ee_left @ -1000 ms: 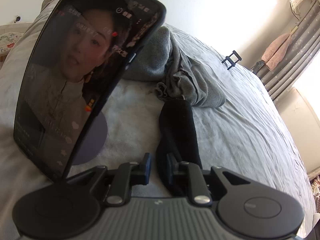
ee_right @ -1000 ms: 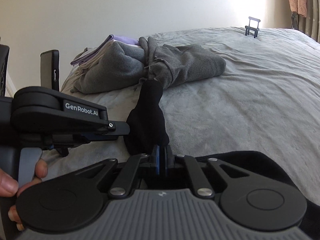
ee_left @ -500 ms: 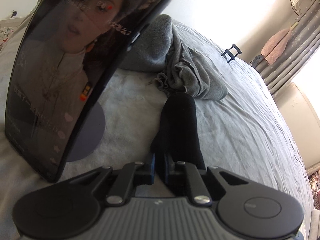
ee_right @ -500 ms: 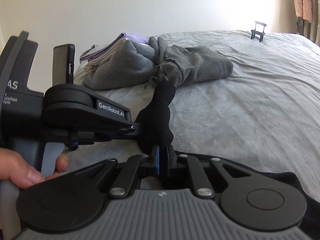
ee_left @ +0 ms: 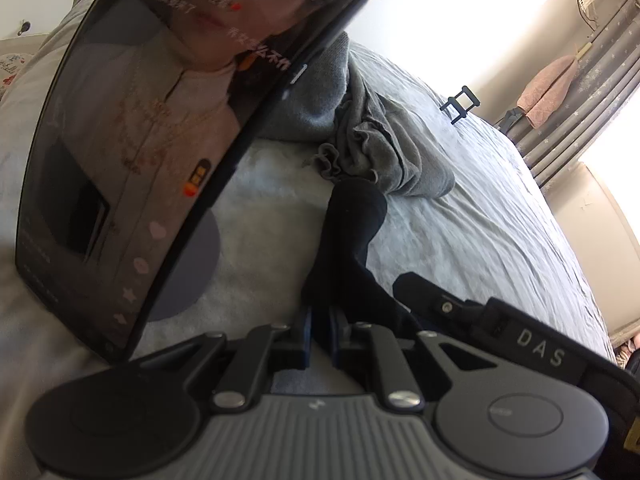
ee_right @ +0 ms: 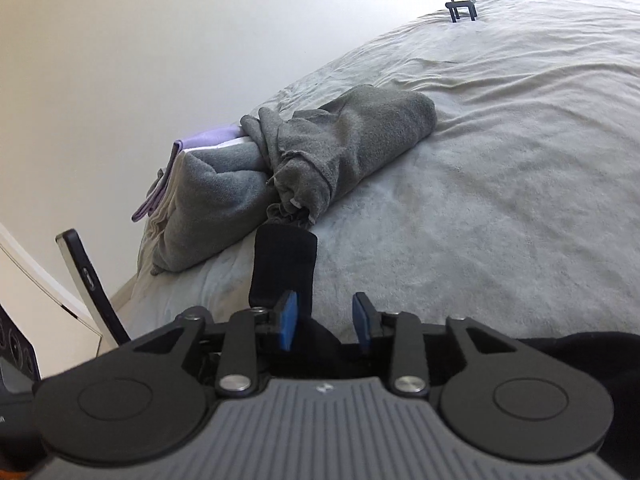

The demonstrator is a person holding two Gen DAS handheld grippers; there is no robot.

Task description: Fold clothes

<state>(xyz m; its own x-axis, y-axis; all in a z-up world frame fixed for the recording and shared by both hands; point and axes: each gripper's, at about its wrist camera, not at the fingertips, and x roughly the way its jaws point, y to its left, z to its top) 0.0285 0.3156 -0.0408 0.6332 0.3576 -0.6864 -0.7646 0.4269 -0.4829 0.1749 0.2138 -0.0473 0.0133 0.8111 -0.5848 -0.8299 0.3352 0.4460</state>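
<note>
A long, narrow black garment lies along the grey bed, its far end near a pile of grey clothes. My left gripper is shut on its near end, with black cloth pinched between the fingers. In the right wrist view the same black garment lies flat just ahead. My right gripper stands open over it, its blue pads apart with nothing clamped. More black cloth shows at the lower right. The right gripper's body sits just right of the left one.
A phone with a lit screen stands on a round-based holder at the left. Crumpled grey clothes and a folded purple piece lie beyond the black garment. A small black stand sits far back on the bed. Curtains hang at the right.
My left gripper went from open around the black garment to shut on it. My right gripper, shut on it before, has opened and let go, and has swung rightward.
</note>
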